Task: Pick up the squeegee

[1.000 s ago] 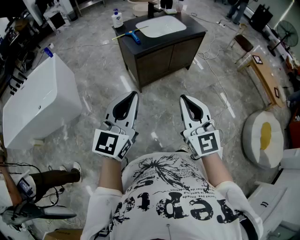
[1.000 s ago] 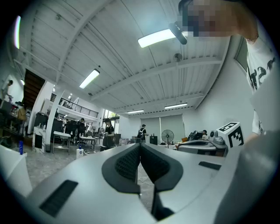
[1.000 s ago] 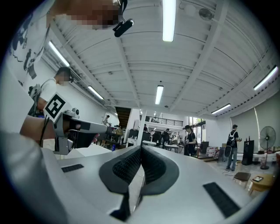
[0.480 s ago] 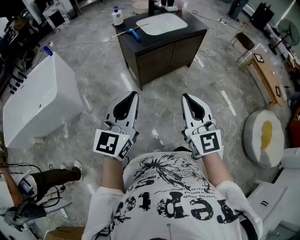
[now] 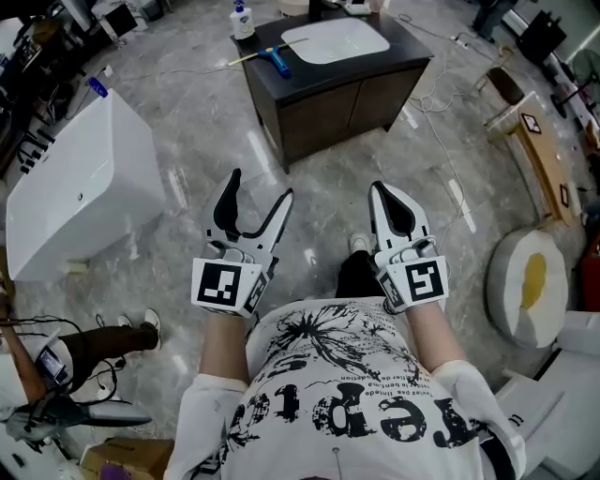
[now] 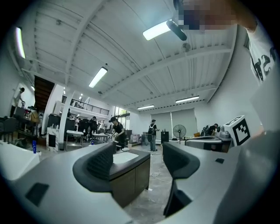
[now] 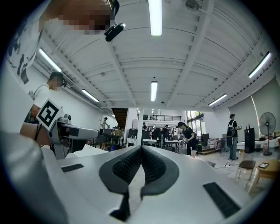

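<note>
The squeegee [image 5: 265,58], blue-handled with a long pale blade, lies on the left part of the dark vanity cabinet [image 5: 319,108], far ahead in the head view. My left gripper [image 5: 260,187] is held level above the floor, well short of the cabinet; its jaws are opening, spread wide, with nothing between them. My right gripper [image 5: 382,188] is beside it, jaws shut and empty. In the left gripper view the cabinet [image 6: 131,170] shows between the jaws of the left gripper [image 6: 138,159]. In the right gripper view the right gripper [image 7: 141,151] has its pads pressed together.
A white basin [image 5: 334,40] is set in the cabinet top, and a soap bottle [image 5: 242,20] stands at its back left. A white bathtub [image 5: 80,192] stands to the left. A round white and yellow seat [image 5: 530,281] and a wooden bench [image 5: 534,150] are at right. Cables cross the grey floor.
The left gripper's jaws have gone from shut to wide open. The cabinet sits slightly higher and further right in the view than before.
</note>
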The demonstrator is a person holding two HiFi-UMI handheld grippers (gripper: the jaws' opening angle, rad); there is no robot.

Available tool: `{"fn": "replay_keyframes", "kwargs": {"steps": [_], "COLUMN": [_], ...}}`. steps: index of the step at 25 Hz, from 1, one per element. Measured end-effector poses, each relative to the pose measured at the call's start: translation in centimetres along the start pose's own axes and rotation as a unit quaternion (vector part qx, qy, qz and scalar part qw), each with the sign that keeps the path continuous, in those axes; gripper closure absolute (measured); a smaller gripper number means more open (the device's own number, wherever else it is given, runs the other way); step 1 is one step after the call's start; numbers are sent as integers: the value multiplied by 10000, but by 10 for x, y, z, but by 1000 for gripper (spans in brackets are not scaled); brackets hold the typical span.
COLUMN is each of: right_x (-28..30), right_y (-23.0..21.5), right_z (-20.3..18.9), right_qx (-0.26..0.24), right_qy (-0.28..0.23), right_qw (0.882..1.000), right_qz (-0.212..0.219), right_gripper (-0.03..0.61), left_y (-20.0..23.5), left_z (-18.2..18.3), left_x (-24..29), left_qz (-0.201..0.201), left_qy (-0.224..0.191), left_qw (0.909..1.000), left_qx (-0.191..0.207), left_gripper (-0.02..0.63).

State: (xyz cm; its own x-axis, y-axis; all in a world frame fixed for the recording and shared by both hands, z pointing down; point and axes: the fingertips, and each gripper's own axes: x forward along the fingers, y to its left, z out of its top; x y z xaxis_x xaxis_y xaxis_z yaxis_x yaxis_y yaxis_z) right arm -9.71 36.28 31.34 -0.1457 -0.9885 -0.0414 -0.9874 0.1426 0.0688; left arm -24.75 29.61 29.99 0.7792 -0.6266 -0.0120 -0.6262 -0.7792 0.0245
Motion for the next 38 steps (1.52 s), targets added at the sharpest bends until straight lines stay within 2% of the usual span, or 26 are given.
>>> {"fn": "replay_keyframes", "kwargs": {"steps": [7,14,19,23,26,30,38], "right_x": [82,182,265,323,357,396,463], "right_y": [-51,-160,-245,-291,-313,-330,-330], "right_z": [-26,-28,-33,-40,-49,-67,-90], "right_qx": [2,19,39,-46,-22,-20,35], "right_qy": [33,43,118,99,130,266,409], "right_qw": [9992,9949,9883,9817,9784,9743,9658], "right_qz": [403,1012,1520,1901,2062,2236,2562], "right_gripper": [563,565,565,565,564,565,564], "left_y": [41,62,80,96,109,127,187], "left_z": [-20,-19,-18,-24,-32,-52,-98], "left_x": [68,193,296,361,394,420,468], "left_qz": [556,1152,1691,2031,2219,2444,2620], "left_qy": [207,330,382,406,470,808,1297], "left_qw": [9982,9926,9846,9781,9735,9658,9547], "left_qx": [37,-173,-233,-215,-291,-313,-560], "left_gripper": [270,272,272,272,272,272,272]}}
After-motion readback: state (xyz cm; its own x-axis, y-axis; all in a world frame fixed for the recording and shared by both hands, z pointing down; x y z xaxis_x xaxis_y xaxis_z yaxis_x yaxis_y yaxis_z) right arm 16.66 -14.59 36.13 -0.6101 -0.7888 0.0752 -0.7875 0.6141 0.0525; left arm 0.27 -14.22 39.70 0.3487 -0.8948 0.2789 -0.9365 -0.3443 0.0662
